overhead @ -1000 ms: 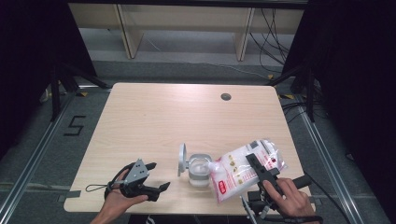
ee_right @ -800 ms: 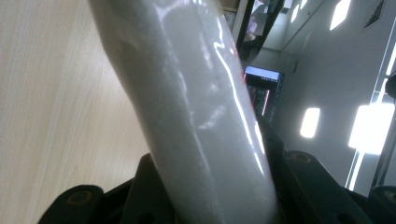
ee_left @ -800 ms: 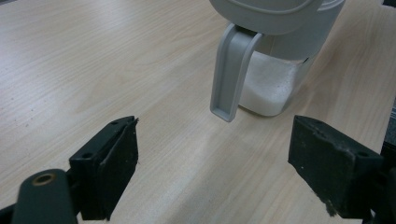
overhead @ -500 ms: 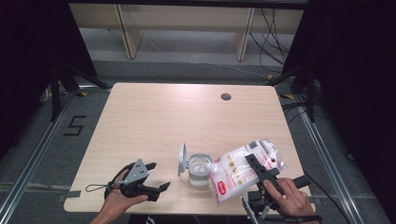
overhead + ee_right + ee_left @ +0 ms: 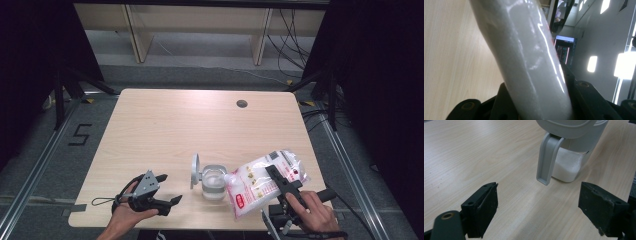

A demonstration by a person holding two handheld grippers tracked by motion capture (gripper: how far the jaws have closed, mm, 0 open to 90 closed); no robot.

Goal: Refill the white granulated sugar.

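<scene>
Right gripper (image 5: 281, 186): clamped on the plastic bag of white granules (image 5: 260, 181), which you hold tilted with its low corner over the open mouth of the clear jar (image 5: 214, 182). In the right gripper view the bag (image 5: 524, 57) bulges out from between the jaws, full and glossy. Risk: the film looks slippery and the load heavy; a slack grip or a sudden tip could let the bag slide and dump its contents across the table (image 5: 165, 125).

Left gripper (image 5: 150, 192): released, jaws wide apart, nothing between them, resting low in your hand near the table's front edge and just left of the jar. In the left gripper view the two pads (image 5: 484, 208) frame bare wood, with the jar (image 5: 571, 162) beyond them. Risk: nothing steadies the jar; a nudge from the bag's corner could push or topple it.

Clear jar: stands upright on the table between your two grippers, partly filled with white granules at the bottom. Risk: the mouth appears small against the bag's width, so a fast pour could overshoot the rim.

Grey hinged lid (image 5: 194, 171): swung open, standing on edge at the jar's left side; its grey latch arm (image 5: 547, 157) hangs down the jar wall. Risk: the lid could fall shut into the stream if jarred.

Cable hole (image 5: 242, 104): far side of the table, well apart from the work. No hazard judged.
</scene>
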